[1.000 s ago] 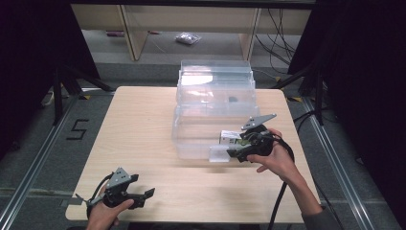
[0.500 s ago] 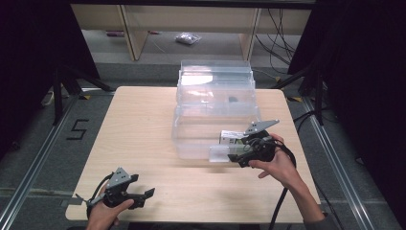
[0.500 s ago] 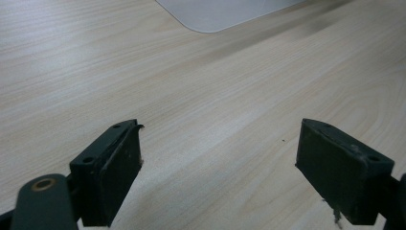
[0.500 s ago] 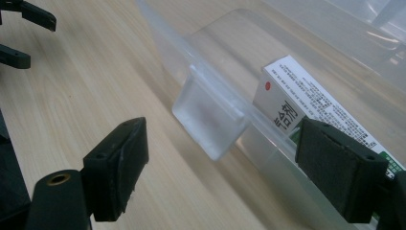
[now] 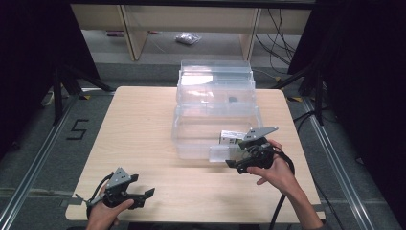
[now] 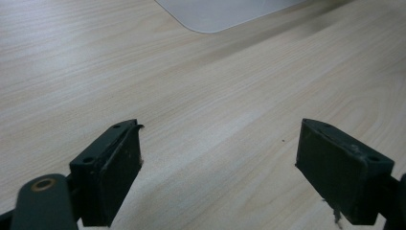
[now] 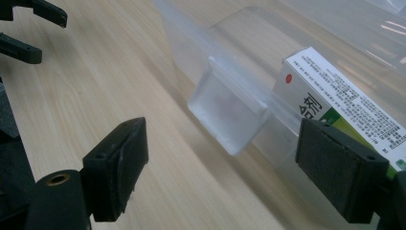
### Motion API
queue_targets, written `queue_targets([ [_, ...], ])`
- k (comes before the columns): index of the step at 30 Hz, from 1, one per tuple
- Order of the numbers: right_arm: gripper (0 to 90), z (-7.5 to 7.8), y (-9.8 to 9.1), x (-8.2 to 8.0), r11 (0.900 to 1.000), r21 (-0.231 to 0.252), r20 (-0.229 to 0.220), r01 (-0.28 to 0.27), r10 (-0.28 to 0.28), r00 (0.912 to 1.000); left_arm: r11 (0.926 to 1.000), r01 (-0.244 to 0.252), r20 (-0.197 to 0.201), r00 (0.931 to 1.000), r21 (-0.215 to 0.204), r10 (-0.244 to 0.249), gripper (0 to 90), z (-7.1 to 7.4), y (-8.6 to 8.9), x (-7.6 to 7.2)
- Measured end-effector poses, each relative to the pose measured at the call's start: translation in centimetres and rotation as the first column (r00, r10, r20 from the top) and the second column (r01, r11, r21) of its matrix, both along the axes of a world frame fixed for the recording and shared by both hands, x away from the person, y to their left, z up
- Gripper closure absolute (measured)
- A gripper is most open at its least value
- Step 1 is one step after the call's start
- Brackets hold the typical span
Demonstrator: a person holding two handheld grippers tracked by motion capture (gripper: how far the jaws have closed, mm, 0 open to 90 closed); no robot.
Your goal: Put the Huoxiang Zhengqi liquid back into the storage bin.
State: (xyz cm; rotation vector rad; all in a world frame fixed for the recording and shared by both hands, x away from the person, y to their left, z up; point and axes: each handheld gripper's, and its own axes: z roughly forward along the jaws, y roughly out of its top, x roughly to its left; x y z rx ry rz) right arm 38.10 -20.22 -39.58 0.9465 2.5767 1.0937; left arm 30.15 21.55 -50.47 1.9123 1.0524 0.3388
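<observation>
Your right tool (image 5: 239,160) is spread wide, gripping nothing, right at the front latch (image 7: 229,114) of the clear bin (image 5: 191,139). A small carton (image 7: 344,103) sits inside the bin, just behind that front wall. The latch looks like thin, slick plastic and probably flexes, so pinch its lower lip squarely. The bin looks light and may slide on the table (image 5: 139,124). Your left tool (image 5: 143,195) is released too, well in front of the bin.
</observation>
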Motion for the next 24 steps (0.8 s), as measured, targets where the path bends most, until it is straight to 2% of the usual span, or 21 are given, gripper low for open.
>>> queue_targets([
  [3,19.6,-0.2,-0.1,-0.2,0.9999,-0.006,0.004,-0.016,0.016,0.9999,1.0,0.0,-0.001,1.0,0.0,0.0,15.0,0.0,0.0,0.0],
  [4,19.6,-0.3,0.0,-0.4,1.0,0.0,0.009,0.003,-0.003,1.0,1.0,0.0,0.0,1.0,0.0,0.0,15.0,0.0,0.0,0.0],
  [5,19.5,-0.3,-0.2,-0.2,0.9995,-0.01,0.01,-0.029,0.029,0.9995,1.0,0.0,0.0,1.0,-0.001,0.0,14.9,0.0,0.0,0.0],
  [6,19.4,-0.4,-0.1,-0.5,1.0,-0.004,-0.009,-0.005,0.005,0.9999,1.0,0.0,0.001,1.0,0.0,0.0,14.9,0.0,0.0,0.0],
  [7,19.5,-0.6,-0.1,-0.4,0.9997,-0.006,0.002,-0.023,0.023,0.9997,1.0,0.0,0.001,1.0,0.0,0.0,14.9,0.0,0.0,0.0],
  [10,19.4,-0.9,0.0,-0.6,0.9999,-0.006,-0.003,-0.014,0.014,0.9999,1.0,0.0,0.001,1.0,-0.002,0.0,14.9,0.0,0.0,0.0],
  [11,19.4,-1.0,0.0,-0.6,0.9999,-0.004,0.008,-0.013,0.013,0.9999,1.0,0.0,0.001,1.0,-0.001,0.0,15.0,0.0,0.0,0.0],
  [12,19.4,-0.9,0.0,-0.7,0.9999,-0.015,-0.003,-0.006,0.006,1.0,1.0,-0.001,0.0,1.0,-0.002,0.001,15.0,0.0,0.0,0.0],
  [14,19.4,-1.0,0.0,-0.7,0.9996,-0.01,0.004,-0.028,0.028,0.9996,1.0,-0.001,0.0,1.0,-0.003,0.001,14.9,0.0,0.0,0.0],
  [15,19.4,-1.1,0.1,-0.9,0.9999,-0.007,0.0,-0.008,0.008,1.0,1.0,0.0,0.0,1.0,-0.002,0.0,14.9,0.0,0.0,0.0],
  [16,19.4,-1.1,0.1,-0.9,0.9998,-0.015,0.003,-0.015,0.015,0.9999,1.0,0.0,0.0,1.0,-0.002,0.0,14.9,0.0,0.0,0.0],
  [17,19.4,-1.3,0.2,-1.0,0.9999,0.004,0.014,-0.013,0.013,0.9998,1.0,0.0,0.0,1.0,-0.003,0.0,15.0,0.0,0.0,0.0],
  [22,19.6,-2.2,0.2,-1.3,0.9997,0.003,0.019,-0.023,0.023,0.9995,1.0,0.006,0.001,1.0,-0.001,-0.006,14.9,0.1,0.1,0.0],
  [23,19.7,-2.1,0.2,-1.4,0.9999,-0.008,-0.002,-0.012,0.012,0.9999,1.0,0.006,0.0,1.0,-0.002,-0.006,14.9,0.1,0.1,0.0],
  [24,19.7,-2.3,0.2,-1.5,1.0,-0.003,0.0,-0.001,0.001,1.0,1.0,0.006,0.0,1.0,-0.002,-0.006,15.0,0.1,0.1,0.0],
])
